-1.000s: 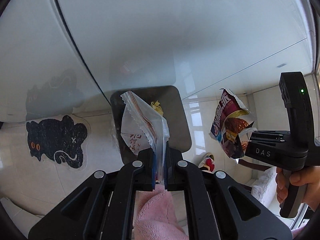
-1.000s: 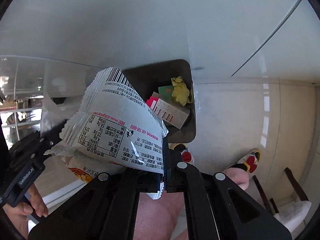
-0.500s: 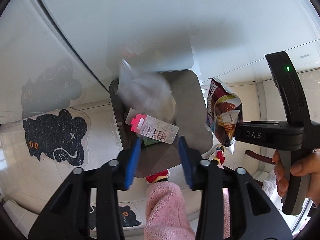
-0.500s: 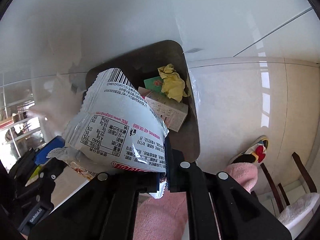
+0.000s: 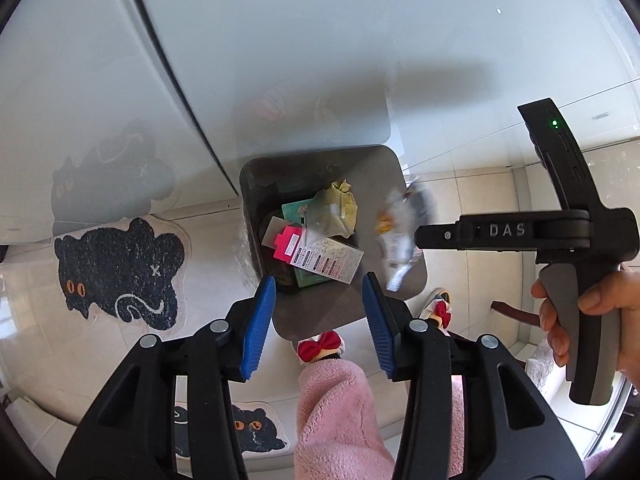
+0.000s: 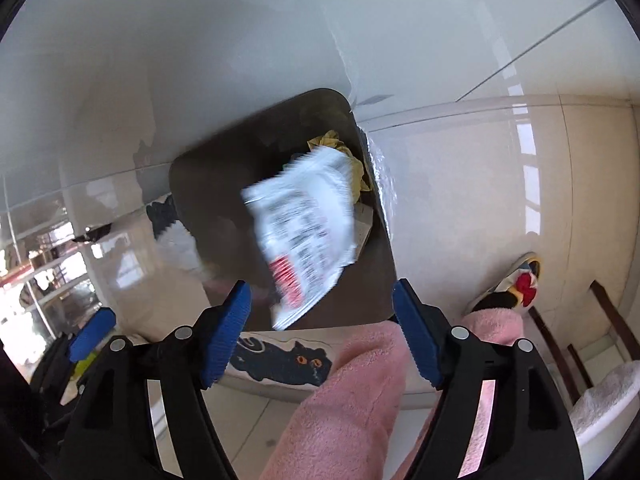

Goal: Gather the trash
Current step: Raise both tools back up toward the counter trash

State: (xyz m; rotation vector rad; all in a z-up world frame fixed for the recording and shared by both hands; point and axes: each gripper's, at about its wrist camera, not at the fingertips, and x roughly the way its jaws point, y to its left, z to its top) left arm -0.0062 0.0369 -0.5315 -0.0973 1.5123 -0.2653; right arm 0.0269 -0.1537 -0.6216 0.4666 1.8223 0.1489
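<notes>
Below the left gripper [image 5: 320, 312], whose blue-padded fingers [image 5: 258, 326] stand wide apart and hold nothing, sits a dark trash bin [image 5: 404, 280] on the pale tiled floor [image 5: 216, 264]. Inside it, just ahead of the fingertips, lie a white printed carton [image 5: 330, 262] with a pink tab, a green box under it, and a crumpled yellow wrapper [image 5: 336, 212] further ahead.

To the right of that gripper, the right gripper [image 6: 322, 328] is also spread wide with nothing between its pads. Directly ahead of its fingertips a white snack wrapper [image 6: 306, 224] with black print and a red patch is blurred in mid-air over the bin's opening [image 6: 240, 184], touching neither finger. From the left wrist view the same wrapper [image 5: 400, 232] shows as a smear just off the tip of the right gripper's black body [image 5: 520, 232], above the bin's right edge.

Left of the left gripper, a black cat-shaped mat [image 5: 120, 272] lies on the floor. Beneath both grippers are pink fleece trouser legs [image 5: 340, 412] and slippers with red bows [image 5: 320, 348].
</notes>
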